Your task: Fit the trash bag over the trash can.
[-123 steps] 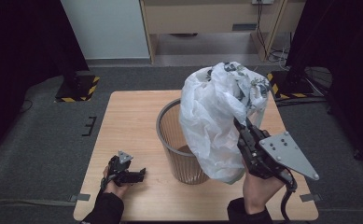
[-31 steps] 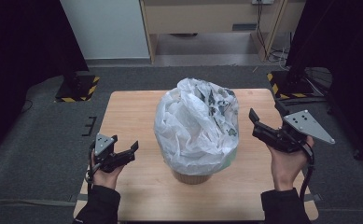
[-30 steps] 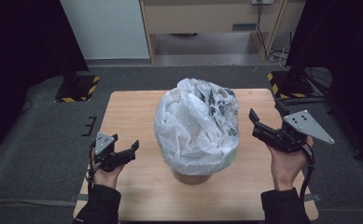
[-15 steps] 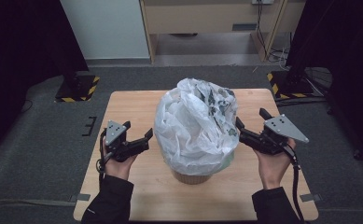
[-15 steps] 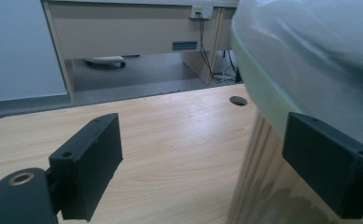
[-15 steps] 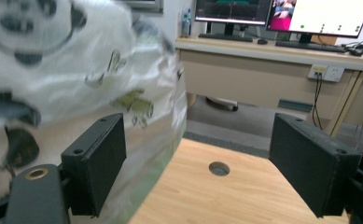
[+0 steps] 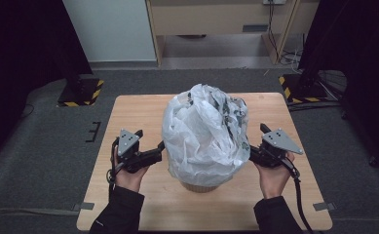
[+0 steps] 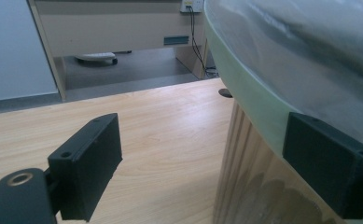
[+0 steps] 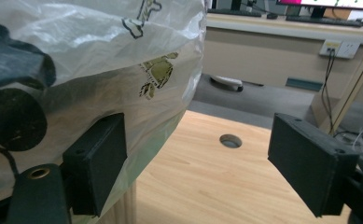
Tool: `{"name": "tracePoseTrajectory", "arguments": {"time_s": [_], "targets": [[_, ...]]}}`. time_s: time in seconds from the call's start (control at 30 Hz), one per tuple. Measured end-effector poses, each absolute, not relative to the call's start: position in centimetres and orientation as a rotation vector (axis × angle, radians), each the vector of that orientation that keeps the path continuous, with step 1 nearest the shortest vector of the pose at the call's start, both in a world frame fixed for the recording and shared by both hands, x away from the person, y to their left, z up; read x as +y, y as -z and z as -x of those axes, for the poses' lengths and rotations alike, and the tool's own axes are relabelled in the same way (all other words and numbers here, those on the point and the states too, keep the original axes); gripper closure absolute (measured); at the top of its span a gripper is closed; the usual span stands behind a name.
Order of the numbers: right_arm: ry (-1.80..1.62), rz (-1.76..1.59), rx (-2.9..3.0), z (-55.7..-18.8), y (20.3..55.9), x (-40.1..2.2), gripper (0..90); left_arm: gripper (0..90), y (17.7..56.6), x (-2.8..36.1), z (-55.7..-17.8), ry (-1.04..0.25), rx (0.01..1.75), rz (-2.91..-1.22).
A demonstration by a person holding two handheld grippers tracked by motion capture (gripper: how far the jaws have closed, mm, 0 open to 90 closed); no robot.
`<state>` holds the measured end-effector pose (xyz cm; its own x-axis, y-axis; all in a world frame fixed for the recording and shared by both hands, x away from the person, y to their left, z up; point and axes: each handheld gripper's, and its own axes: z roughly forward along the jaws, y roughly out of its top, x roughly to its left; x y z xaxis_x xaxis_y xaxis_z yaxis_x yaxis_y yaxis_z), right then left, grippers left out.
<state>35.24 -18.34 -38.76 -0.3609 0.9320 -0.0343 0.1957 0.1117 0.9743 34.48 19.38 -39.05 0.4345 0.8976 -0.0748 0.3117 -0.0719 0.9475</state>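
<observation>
A white plastic bag with dark print is draped over a wooden bin at the table's centre and covers its top. My left gripper is open at the bag's left side. In the left gripper view its right jaw sits against the bag's hem, above the bin's wooden wall. My right gripper is open at the bag's right side. In the right gripper view its left jaw lies against the bag. Neither gripper pinches anything.
The wooden table has a small round hole near its far right. A cabinet stands beyond the far edge. Black stand bases with yellow stripes sit on the grey floor on both sides.
Both grippers have moved inward to the bag's sides. The right one has also sunk lower. Earlier still, the right gripper held the bag up beside the bare bin; now the bag covers it.
</observation>
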Motion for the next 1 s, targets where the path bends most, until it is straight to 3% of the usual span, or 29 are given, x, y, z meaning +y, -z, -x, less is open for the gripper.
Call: {"name": "tracePoseTrajectory", "arguments": {"time_s": [0.3,0.7,0.9,1.0], "targets": [[-1.295,-1.137,1.664,-35.3,39.2,-19.1,19.8,11.0,40.1,19.4,-34.5,-0.681,1.092,-1.651],[-1.391,-1.139,1.521,-34.6,35.0,-23.0,24.2,11.0,41.0,21.8,-33.9,-0.702,1.141,-1.66],[-1.437,-1.074,1.498,-34.3,32.6,-23.8,29.2,11.1,43.0,23.0,-33.6,-0.692,1.189,-1.702],[-1.497,-1.046,1.505,-34.1,31.7,-24.1,36.9,11.2,44.4,23.3,-33.4,-0.686,1.206,-1.737]]}}
